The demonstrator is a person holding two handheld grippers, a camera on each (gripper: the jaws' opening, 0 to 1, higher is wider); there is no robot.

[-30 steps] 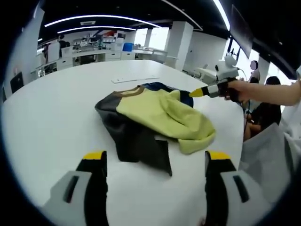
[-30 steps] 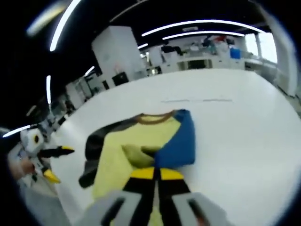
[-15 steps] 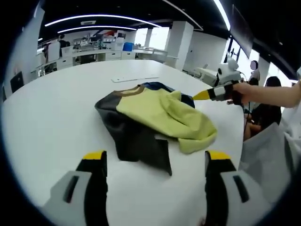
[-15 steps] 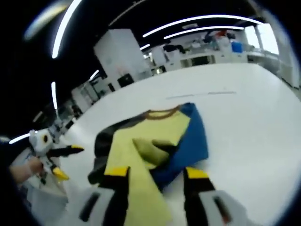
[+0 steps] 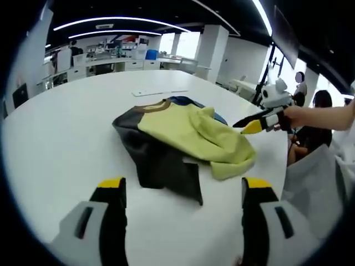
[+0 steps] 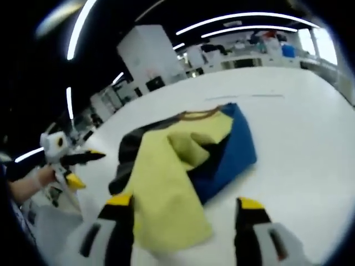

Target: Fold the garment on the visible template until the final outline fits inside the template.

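Garment (image 5: 177,141): lies crumpled on the white table (image 5: 61,138), near its middle. Yellow-green panel on top, dark grey part toward the left gripper, blue part on the far side, brown collar at the far edge. In the right gripper view the garment (image 6: 183,160) shows the yellow-green fold nearest, blue panel to the right of it, dark part to the left.
Left gripper (image 5: 183,185): jaws wide apart, nothing between them; held short of the garment's dark edge, above bare table.
Right gripper (image 6: 182,204): jaws spread apart, empty; the yellow-green fold lies between and just ahead of the tips. Contact with the cloth cannot be told. Seen from the left gripper view, the right gripper (image 5: 250,124) sits just beside the garment's right side, jaws parted, held by a hand (image 5: 297,117).
Left gripper from the right gripper view (image 6: 82,167): at the left, jaws parted, well apart from the garment.
Template: thin markings (image 5: 158,92) on the table beyond the garment; outline too faint to trace.
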